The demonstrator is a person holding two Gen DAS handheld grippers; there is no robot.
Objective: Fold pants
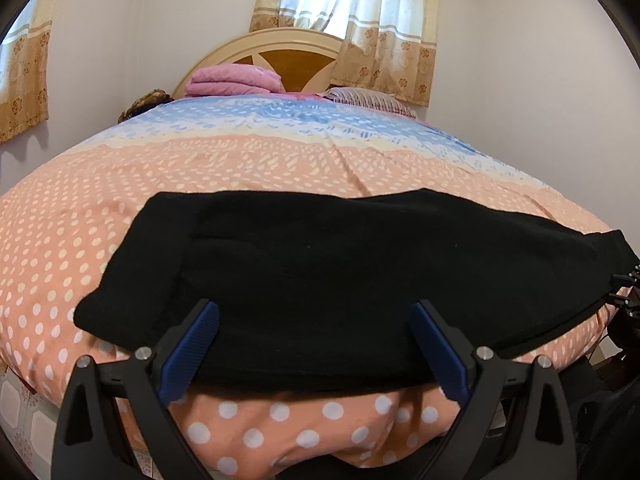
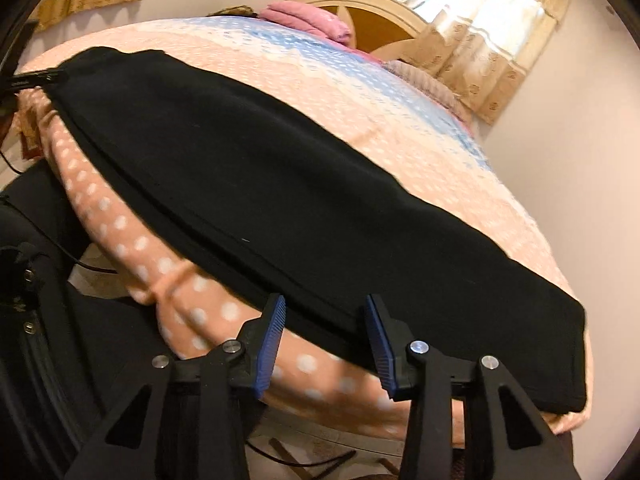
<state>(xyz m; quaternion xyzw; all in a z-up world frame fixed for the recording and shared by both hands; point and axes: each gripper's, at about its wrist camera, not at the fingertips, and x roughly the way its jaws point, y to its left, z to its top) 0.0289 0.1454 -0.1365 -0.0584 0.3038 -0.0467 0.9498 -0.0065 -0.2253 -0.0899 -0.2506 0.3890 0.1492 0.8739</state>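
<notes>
Bedroom setting: white walls, beige patterned curtains (image 1: pixel 372 20) over a bright window, a rounded cream headboard (image 1: pixel 280 50) at the far end of the bed. Bedspread (image 1: pixel 100 220) is peach with white dots near the foot, shading to blue and white bands toward the head. A folded pink blanket (image 1: pixel 234 80) and a striped pillow (image 1: pixel 370 100) lie by the headboard.

Black pants (image 1: pixel 320 272) lie flat across the foot of the bed, stretched lengthwise along the near edge, with their near border right at the rim of the mattress. In the right wrist view the same pants (image 2: pixel 280 184) run diagonally from upper left to lower right; layered edges show along the near side.

Left gripper (image 1: pixel 314 312): blue-padded fingers spread wide, tips set at the near edge of the pants, with cloth showing between them. Nothing is pinched.

Right gripper (image 2: pixel 326 306): fingers apart, at a narrower spacing than the left, tips at the near hem of the pants. Cloth shows in the gap; no clamping visible. Whether the pads touch the fabric cannot be told.

Dark cable (image 2: pixel 92 266) hangs beside the bed at left in the right wrist view.
</notes>
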